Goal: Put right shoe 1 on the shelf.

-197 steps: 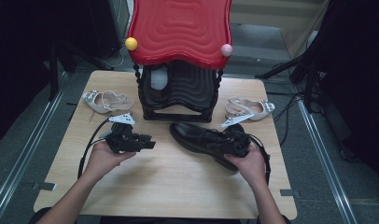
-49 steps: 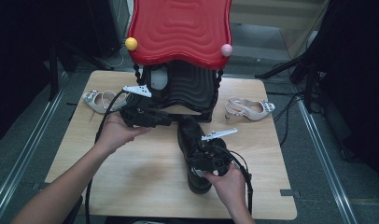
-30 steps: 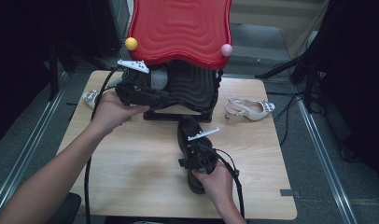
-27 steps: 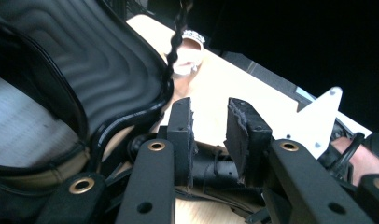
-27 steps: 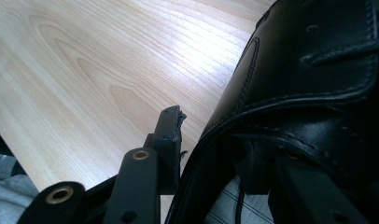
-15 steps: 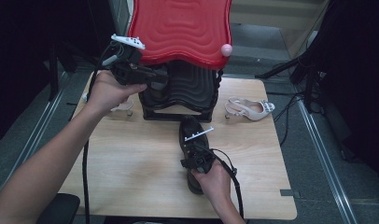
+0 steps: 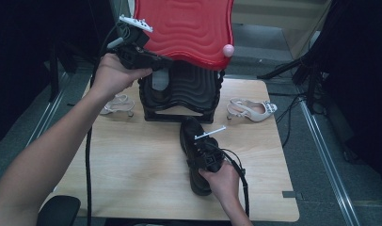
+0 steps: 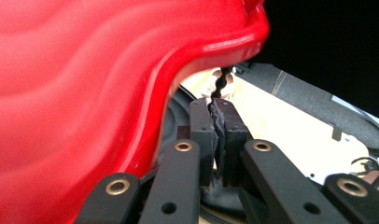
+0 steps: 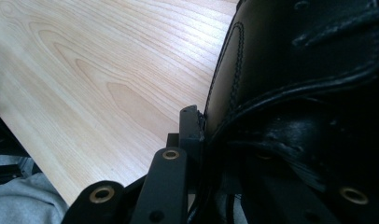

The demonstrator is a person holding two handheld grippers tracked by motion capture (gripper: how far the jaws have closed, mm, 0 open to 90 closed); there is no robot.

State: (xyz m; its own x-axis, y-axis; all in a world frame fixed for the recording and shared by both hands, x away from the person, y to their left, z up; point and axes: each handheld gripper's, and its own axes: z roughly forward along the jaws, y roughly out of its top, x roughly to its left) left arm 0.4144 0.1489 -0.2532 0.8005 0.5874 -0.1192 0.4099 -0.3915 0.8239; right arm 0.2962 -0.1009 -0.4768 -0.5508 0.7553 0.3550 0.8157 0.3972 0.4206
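Right gripper (image 7: 204, 149) jaws have just closed, pinching the collar of the black leather shoe (image 7: 194, 155) mid-table (image 7: 132, 155); left gripper (image 8: 219, 135), jaws pressed together, at the red lid (image 7: 184, 28); shoe likely stiff, moderately heavy.

The high view looked forward and down from above the person's side onto the table (image 7: 132, 160). The left gripper view sat very close under the red lid (image 8: 85, 93) at 11 o'clock, facing across the table. The right gripper view pressed against the black shoe (image 9: 295, 93) near 6 o'clock. Both shared the tabletop with the high view.
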